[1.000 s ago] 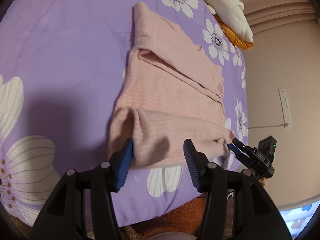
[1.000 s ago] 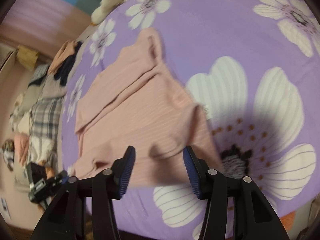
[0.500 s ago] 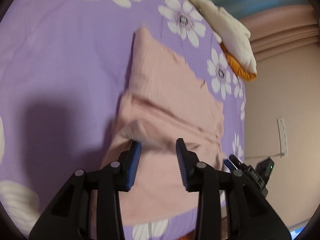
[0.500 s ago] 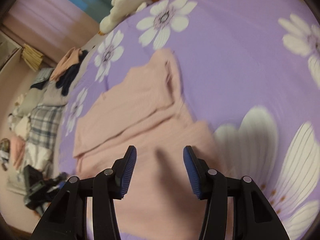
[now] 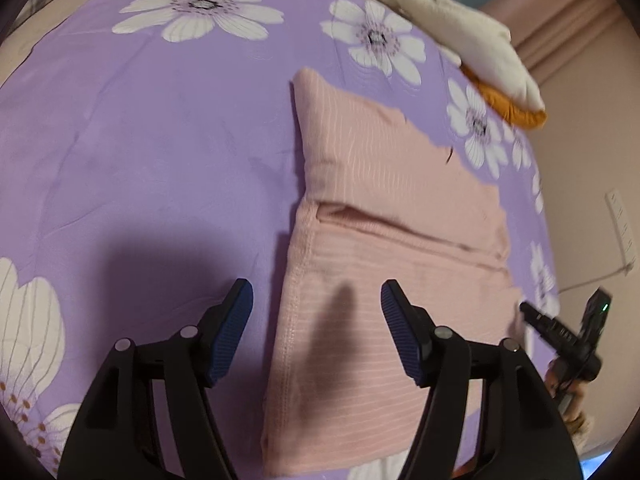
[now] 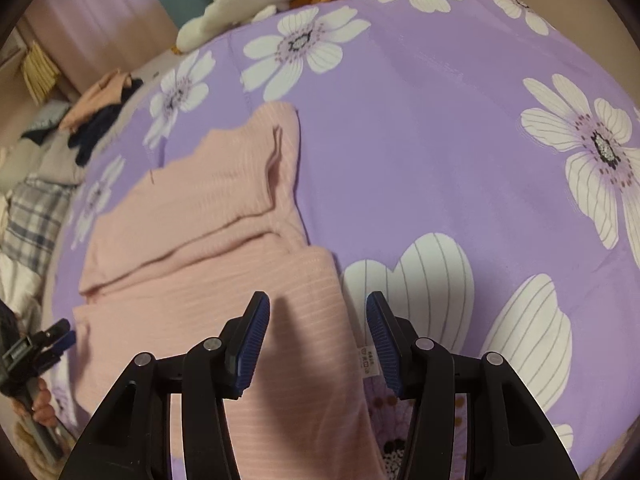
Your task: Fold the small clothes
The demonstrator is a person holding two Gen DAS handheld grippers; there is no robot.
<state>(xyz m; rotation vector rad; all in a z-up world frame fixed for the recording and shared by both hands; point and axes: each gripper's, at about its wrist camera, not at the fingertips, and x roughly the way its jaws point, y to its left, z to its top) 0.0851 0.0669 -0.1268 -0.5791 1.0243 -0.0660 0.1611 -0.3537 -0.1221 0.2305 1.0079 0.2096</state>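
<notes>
A soft pink striped top [image 5: 384, 280] lies folded on a bed with a purple cover with big white flowers [image 5: 160, 140]. The left tool [image 5: 316, 308] hangs over the top's near edge, its jaws opening, gripping nothing. The right tool [image 5: 532, 314] shows at the side.

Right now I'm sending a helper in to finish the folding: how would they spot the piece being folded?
On the purple flowered bedspread, look between the two grippers. The pink ribbed garment lies flat there, its near part folded over. Unlike the white-and-orange bundle at the bed's far edge, it is neat and plain pink.
</notes>
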